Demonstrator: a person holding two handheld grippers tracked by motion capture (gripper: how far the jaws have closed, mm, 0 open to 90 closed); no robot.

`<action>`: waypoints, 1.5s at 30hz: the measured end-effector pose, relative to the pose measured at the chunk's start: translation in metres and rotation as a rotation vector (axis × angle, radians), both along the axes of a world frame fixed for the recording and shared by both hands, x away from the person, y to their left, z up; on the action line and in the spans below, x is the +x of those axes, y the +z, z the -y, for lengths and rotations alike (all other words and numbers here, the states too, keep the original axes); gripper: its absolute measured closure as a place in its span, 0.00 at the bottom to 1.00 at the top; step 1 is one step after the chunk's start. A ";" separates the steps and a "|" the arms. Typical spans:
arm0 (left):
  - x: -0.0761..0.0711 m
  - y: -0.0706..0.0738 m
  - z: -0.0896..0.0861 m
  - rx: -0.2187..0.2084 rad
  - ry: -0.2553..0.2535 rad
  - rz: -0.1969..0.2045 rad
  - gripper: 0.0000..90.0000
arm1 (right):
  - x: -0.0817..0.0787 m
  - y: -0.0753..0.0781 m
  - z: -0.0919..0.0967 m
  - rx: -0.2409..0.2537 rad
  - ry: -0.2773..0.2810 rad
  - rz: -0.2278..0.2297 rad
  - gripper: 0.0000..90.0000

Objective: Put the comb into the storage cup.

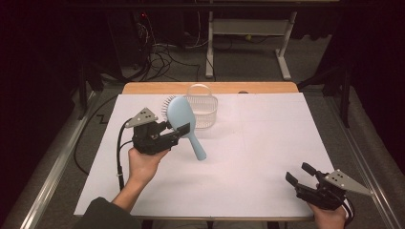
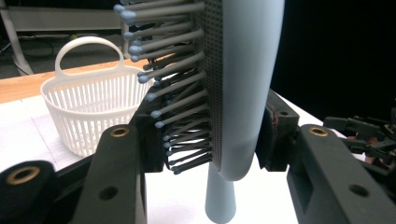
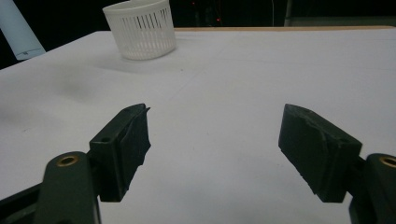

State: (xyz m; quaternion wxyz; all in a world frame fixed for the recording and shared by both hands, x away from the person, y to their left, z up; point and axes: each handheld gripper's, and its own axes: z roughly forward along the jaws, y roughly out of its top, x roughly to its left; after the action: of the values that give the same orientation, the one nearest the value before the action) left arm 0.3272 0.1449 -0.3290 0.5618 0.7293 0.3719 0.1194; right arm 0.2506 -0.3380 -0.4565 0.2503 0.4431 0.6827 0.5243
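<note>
A pale blue hairbrush (image 1: 184, 121) is held above the white table, head up toward the back and handle slanting down to the right. My left gripper (image 1: 177, 132) is shut on its head. In the left gripper view the jaws clamp the brush (image 2: 243, 88) across its thickness, one pad among the bristles, the other on the smooth back, and the handle hangs below. A white slatted basket (image 1: 201, 110) with a loop handle stands just behind the brush; the basket (image 2: 91, 109) shows at left there. My right gripper (image 1: 301, 173) rests low at the front right, open, nothing between its pads (image 3: 130, 144).
The white table sheet (image 1: 258, 143) ends at a wooden strip along the back edge (image 1: 210, 88). Beyond the table lie cables and the legs of a desk frame (image 1: 284, 57) on the floor. The basket (image 3: 140, 28) stands far ahead in the right gripper view.
</note>
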 end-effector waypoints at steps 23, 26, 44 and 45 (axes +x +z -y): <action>0.018 0.018 0.003 -0.013 0.015 0.012 0.60 | 0.000 0.000 0.000 0.000 0.000 -0.001 0.28; 0.020 0.020 0.004 -0.003 0.021 0.015 0.59 | 0.000 0.000 0.000 0.003 -0.002 -0.003 0.29; 0.035 0.033 0.006 0.030 0.065 0.037 0.59 | 0.000 0.000 0.001 0.001 -0.003 -0.001 0.29; 0.036 0.034 0.005 0.030 0.069 0.039 0.59 | 0.000 0.000 0.001 0.001 -0.003 -0.002 0.29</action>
State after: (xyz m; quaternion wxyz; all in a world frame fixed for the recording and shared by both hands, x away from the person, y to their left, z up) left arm 0.3634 0.1395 -0.2946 0.5536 0.7218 0.3840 0.1583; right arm 0.2503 -0.3386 -0.4566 0.2504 0.4448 0.6818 0.5240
